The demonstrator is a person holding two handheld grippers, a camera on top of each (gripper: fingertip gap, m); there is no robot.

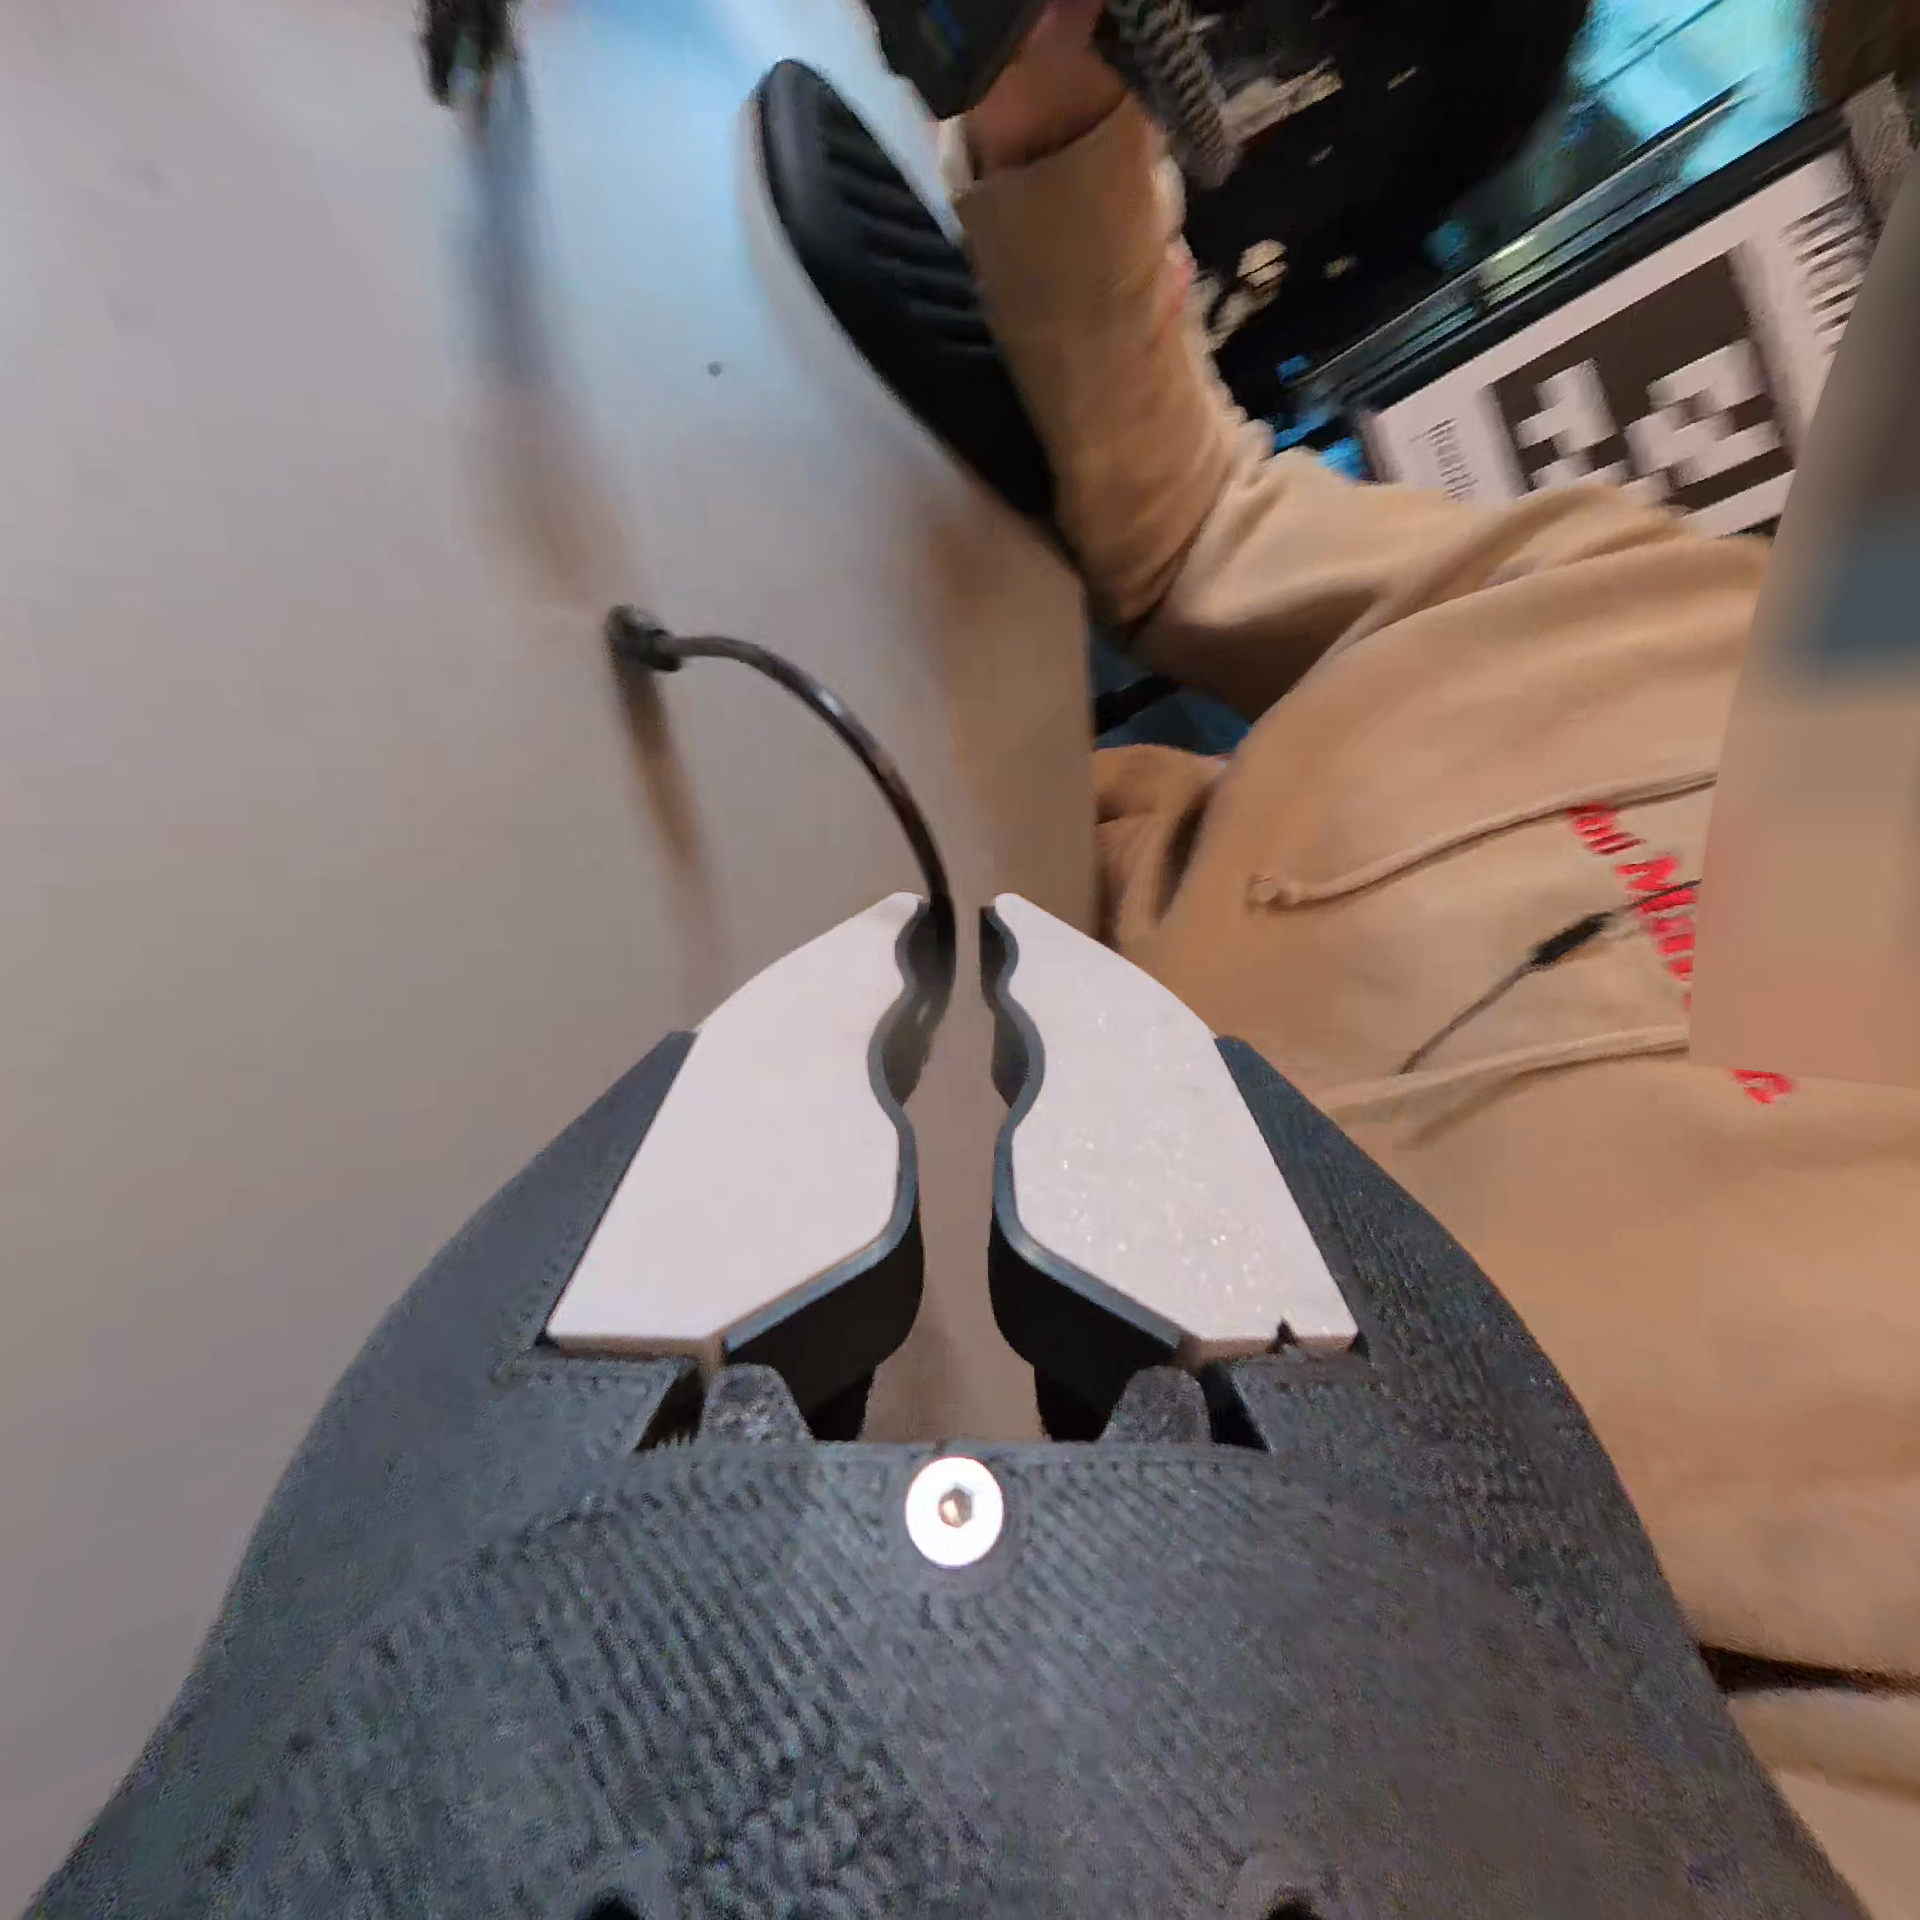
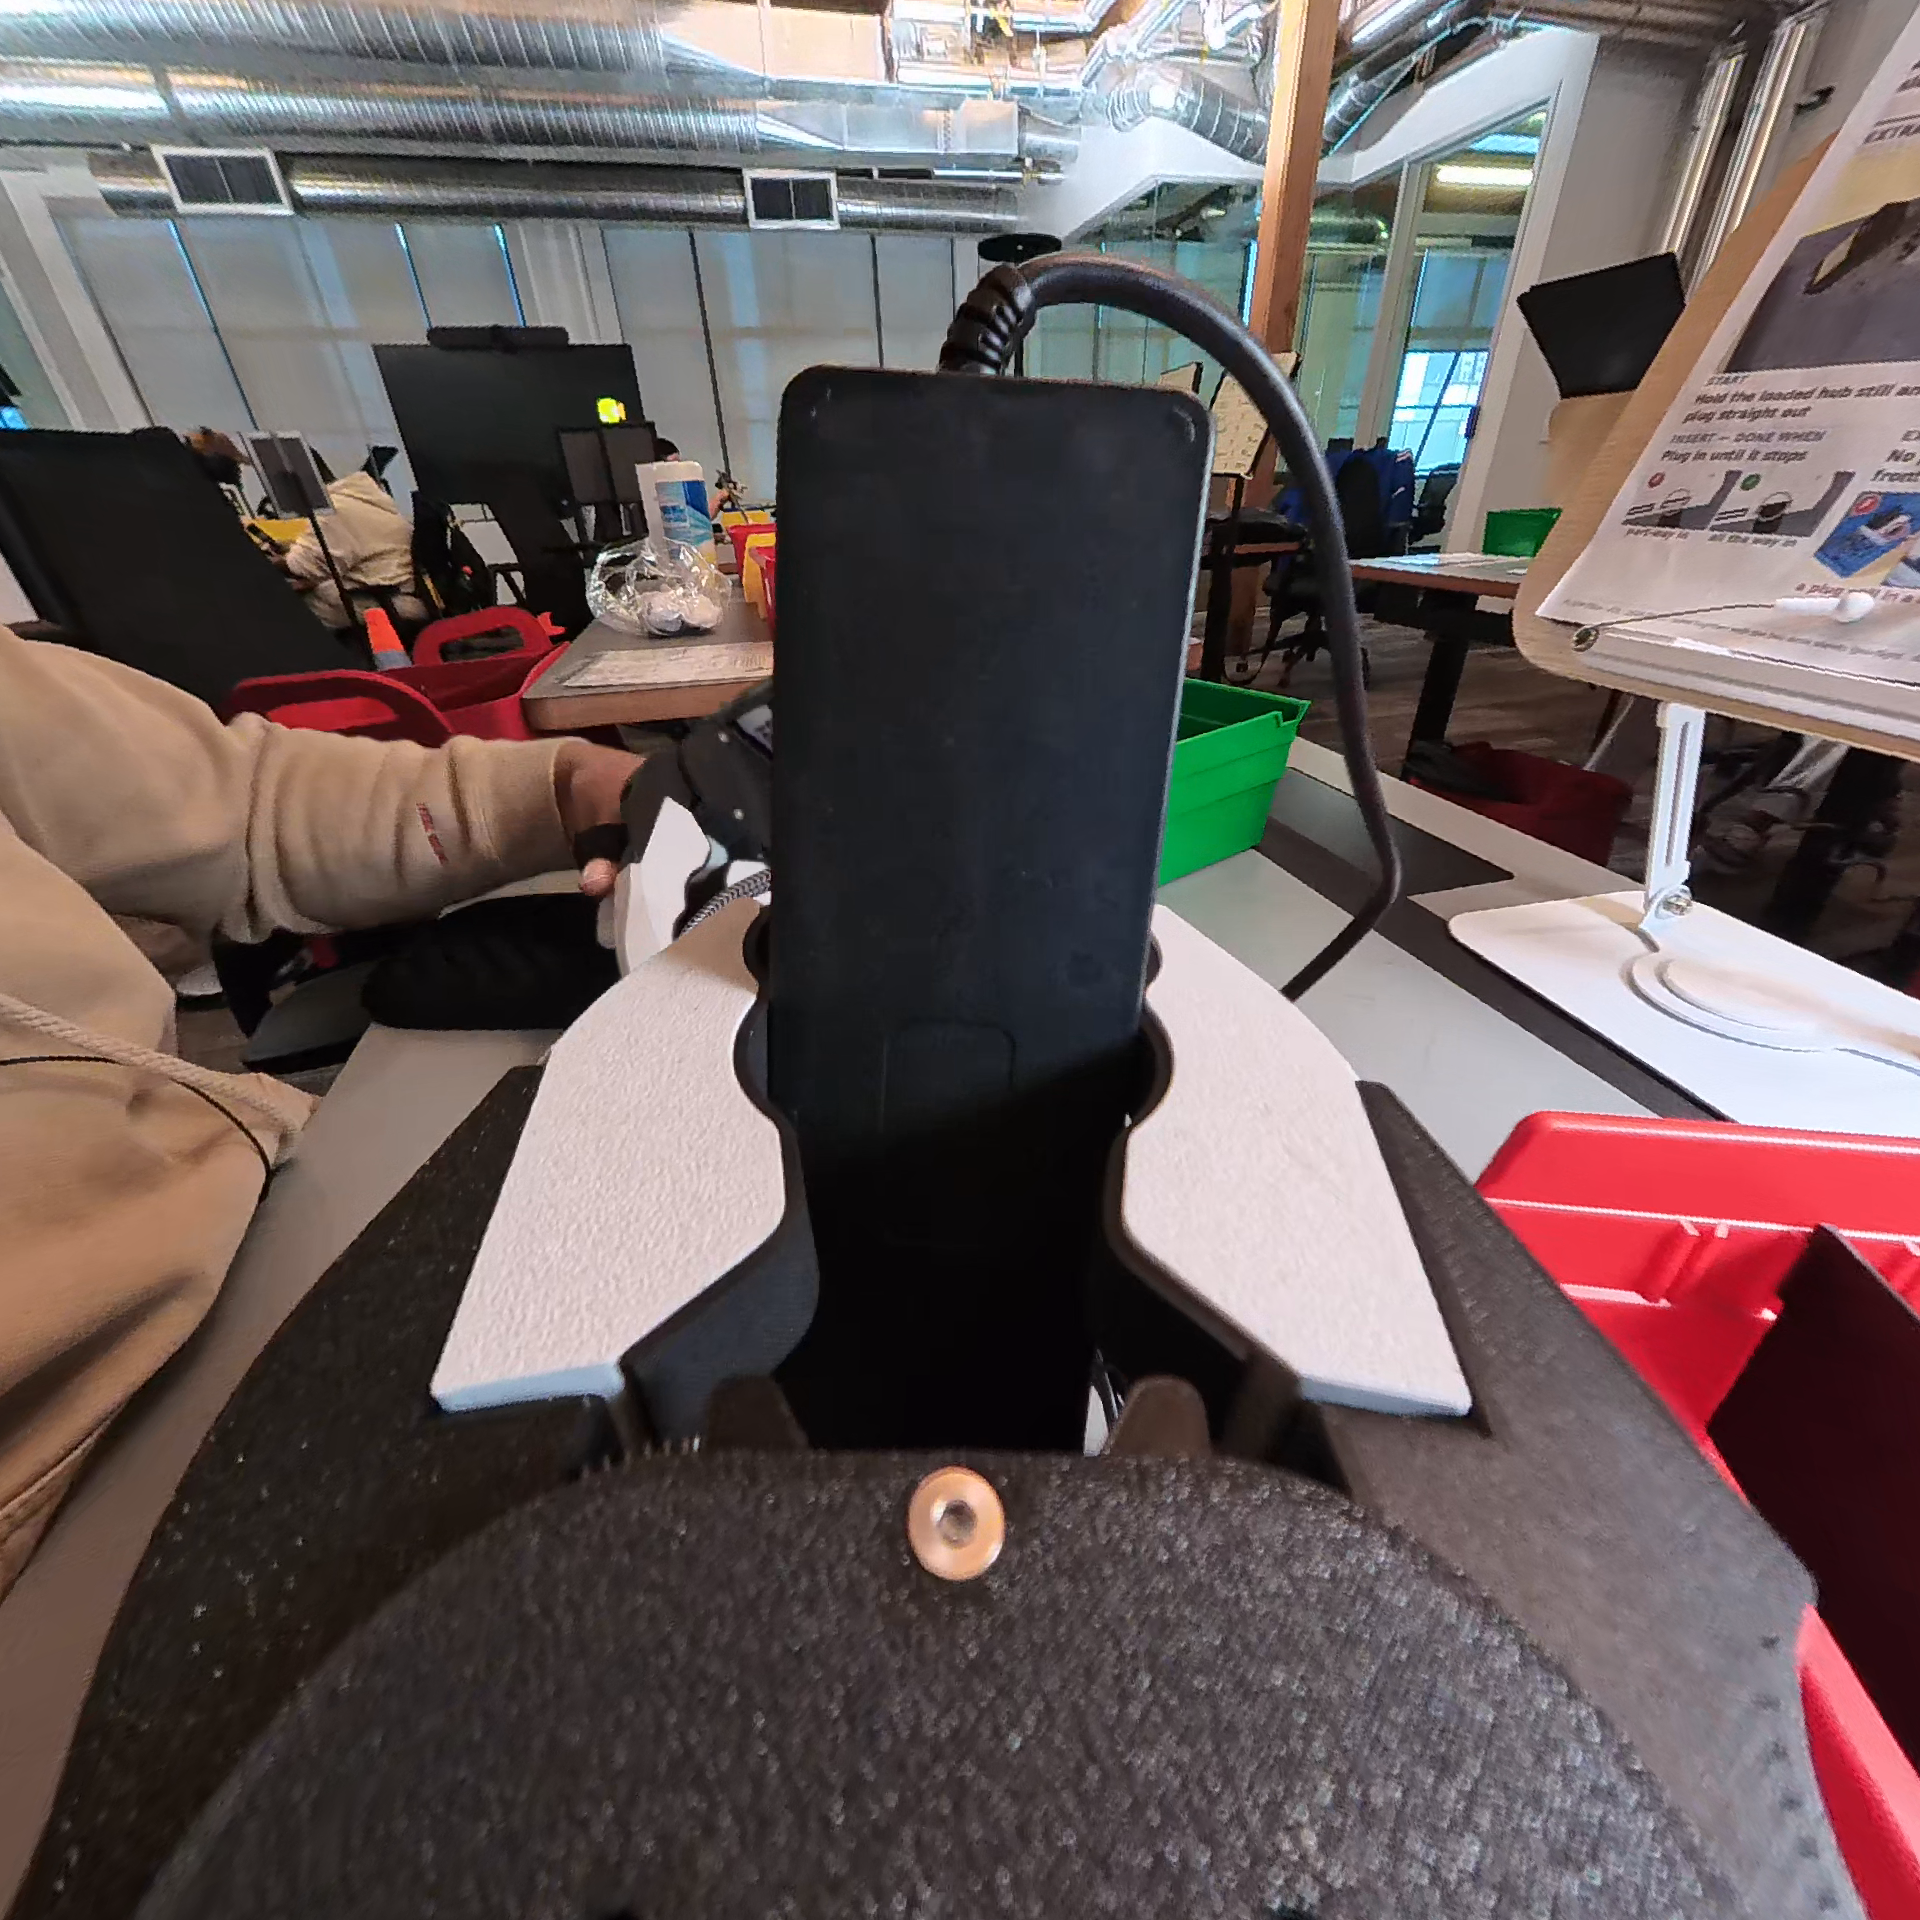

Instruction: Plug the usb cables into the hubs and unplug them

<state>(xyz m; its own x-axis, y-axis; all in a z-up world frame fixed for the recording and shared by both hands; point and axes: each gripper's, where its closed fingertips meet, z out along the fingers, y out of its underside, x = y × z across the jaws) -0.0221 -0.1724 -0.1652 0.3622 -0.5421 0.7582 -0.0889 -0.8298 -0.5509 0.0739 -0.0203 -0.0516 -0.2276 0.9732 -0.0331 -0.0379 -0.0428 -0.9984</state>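
The grey table [image 2: 1455, 1029] bears a red bin [image 2: 1662, 1226], green bin [image 2: 1226, 779] and white stand [image 2: 1662, 935].

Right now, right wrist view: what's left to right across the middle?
Tan sleeve → black hub held in the right gripper → green bin → white stand holding the instruction sheet.

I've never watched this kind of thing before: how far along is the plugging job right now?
Done so far: both pieces are picked up. The right gripper clamps a black hub upright, its own cord trailing off the top. In hand: the left gripper pinches a thin black cable, whose plug end hangs free over the table. Left: bringing the two together; no plug is visibly seated in the hub yet.
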